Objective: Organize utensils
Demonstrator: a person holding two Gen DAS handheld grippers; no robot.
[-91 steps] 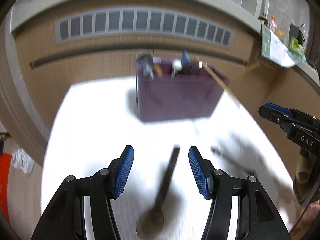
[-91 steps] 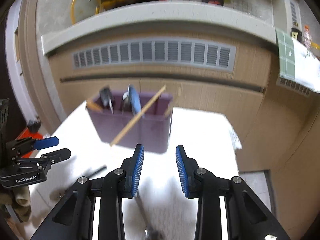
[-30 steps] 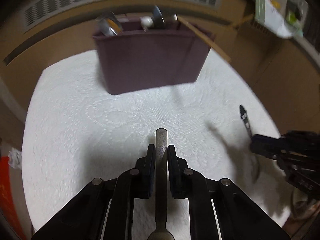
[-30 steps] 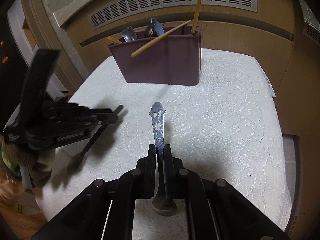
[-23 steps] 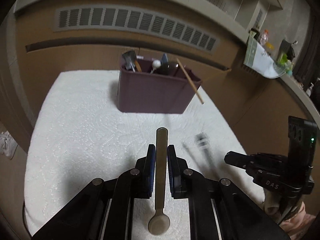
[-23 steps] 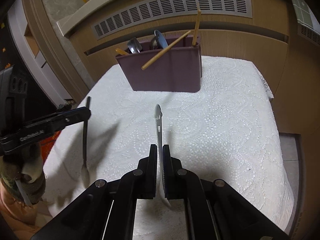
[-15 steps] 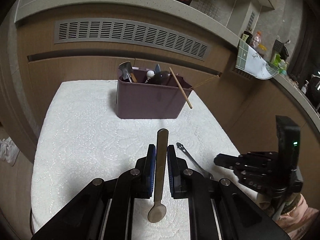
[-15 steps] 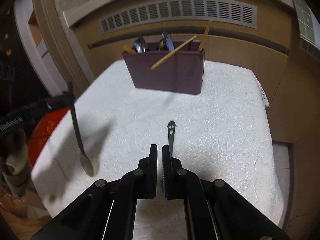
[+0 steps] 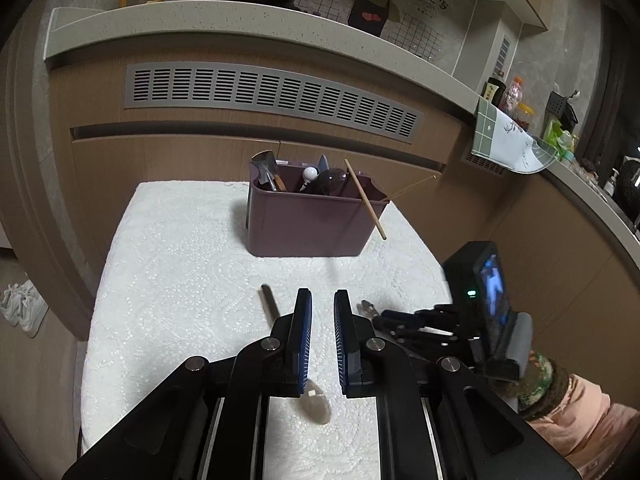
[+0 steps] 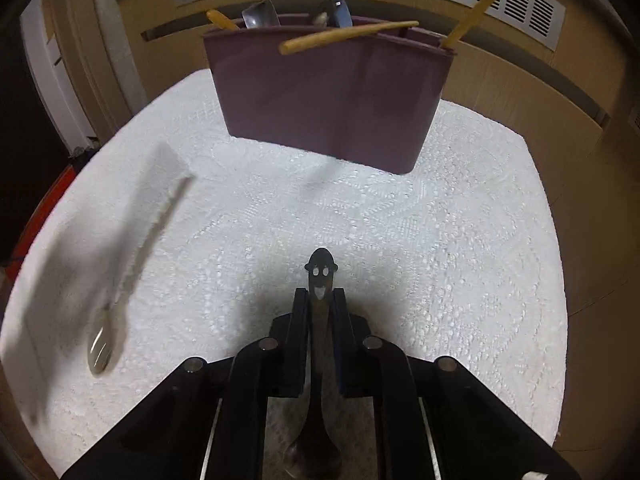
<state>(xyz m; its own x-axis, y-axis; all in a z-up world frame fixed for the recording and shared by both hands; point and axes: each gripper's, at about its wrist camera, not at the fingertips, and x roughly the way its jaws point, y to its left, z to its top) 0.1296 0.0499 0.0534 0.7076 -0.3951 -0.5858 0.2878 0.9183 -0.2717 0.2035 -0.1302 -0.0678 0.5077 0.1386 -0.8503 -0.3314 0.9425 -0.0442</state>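
White textured cloth (image 9: pixel 180 264) covers the table where the left gripper (image 9: pixel 320 338) hovers parted over a fallen spoon (image 9: pixel 316 400), while the right gripper (image 10: pixel 320 320) clamps a smiley-handled spoon (image 10: pixel 321 276) aimed toward the far purple caddy (image 10: pixel 332 100), presumably for stowing.

The tabletop (image 9: pixel 168 264) is covered edge to edge by a white embossed cloth (image 10: pixel 440 240). A purple utensil caddy (image 9: pixel 308 224) stands on the cloth toward the far edge. Nearer, a dark-handled spoon (image 9: pixel 318 402) appears to lie flat on the cloth, handle pointing toward the caddy, bowl at the near end; in the right wrist view it is blurred, so whether it has settled is unclear.
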